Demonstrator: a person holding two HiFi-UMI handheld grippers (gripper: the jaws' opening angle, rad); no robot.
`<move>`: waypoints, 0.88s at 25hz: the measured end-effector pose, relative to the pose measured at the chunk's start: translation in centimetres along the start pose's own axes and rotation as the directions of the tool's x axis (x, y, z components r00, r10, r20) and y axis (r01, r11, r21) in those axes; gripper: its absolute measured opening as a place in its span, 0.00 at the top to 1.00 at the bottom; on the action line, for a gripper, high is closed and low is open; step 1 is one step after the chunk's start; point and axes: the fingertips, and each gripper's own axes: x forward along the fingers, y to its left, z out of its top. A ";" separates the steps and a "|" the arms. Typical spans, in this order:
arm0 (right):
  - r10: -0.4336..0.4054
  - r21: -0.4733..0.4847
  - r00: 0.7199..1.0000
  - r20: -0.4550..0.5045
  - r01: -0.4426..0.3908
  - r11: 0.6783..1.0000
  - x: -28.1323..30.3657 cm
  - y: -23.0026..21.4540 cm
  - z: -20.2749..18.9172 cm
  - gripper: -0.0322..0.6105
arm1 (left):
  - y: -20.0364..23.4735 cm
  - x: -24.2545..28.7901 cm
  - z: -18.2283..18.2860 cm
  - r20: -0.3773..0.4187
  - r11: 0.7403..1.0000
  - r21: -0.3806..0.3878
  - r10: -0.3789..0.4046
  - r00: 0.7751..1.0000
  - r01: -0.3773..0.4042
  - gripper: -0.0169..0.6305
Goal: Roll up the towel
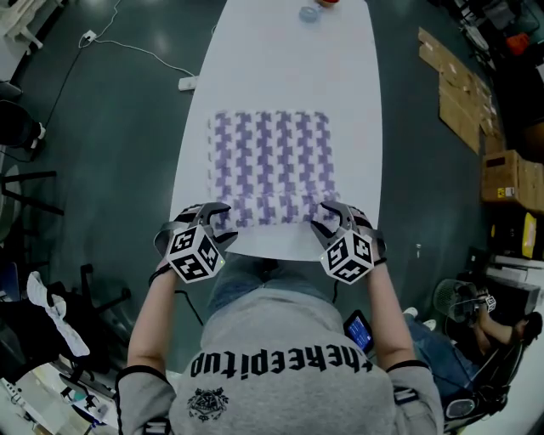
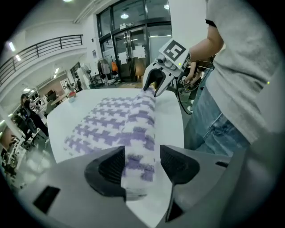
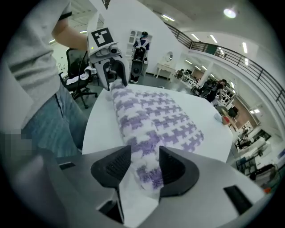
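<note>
A white towel with a purple houndstooth pattern [image 1: 270, 157] lies flat on the white oval table [image 1: 289, 59], its near edge turned into a short roll [image 1: 272, 208]. My left gripper [image 1: 217, 223] straddles the roll's left end and my right gripper [image 1: 333, 219] its right end. In the left gripper view the roll [image 2: 139, 133] passes between the jaws of the left gripper [image 2: 142, 162] with a gap on one side, and the right gripper [image 2: 153, 87] shows at the far end. In the right gripper view the towel roll [image 3: 133, 116] runs between the spread jaws of the right gripper [image 3: 144, 164] toward the left gripper [image 3: 113, 73].
A small bluish object [image 1: 309, 13] and a red one [image 1: 327, 2] sit at the table's far end. The table's near edge lies just under the grippers, against the person's body. Cardboard boxes [image 1: 510, 174] stand on the floor at right, and a power strip [image 1: 187, 83] lies at left.
</note>
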 end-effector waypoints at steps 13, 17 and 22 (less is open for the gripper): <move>-0.023 -0.113 0.993 -0.119 0.010 0.994 3.1 -5.5 -0.9 0.68 | 5.8 2.1 -0.3 -0.142 0.995 0.098 0.049 0.989 -0.035 0.63; -0.022 -0.107 0.994 -0.103 0.011 0.994 1.8 -1.9 -2.2 0.75 | 1.9 2.0 -0.9 -0.135 0.995 0.098 0.014 0.991 0.000 0.69; 0.052 -0.069 0.993 -0.105 -0.059 0.996 0.5 -1.7 -1.4 0.75 | 1.0 0.6 -0.4 -0.112 0.993 0.053 -0.101 0.988 0.108 0.69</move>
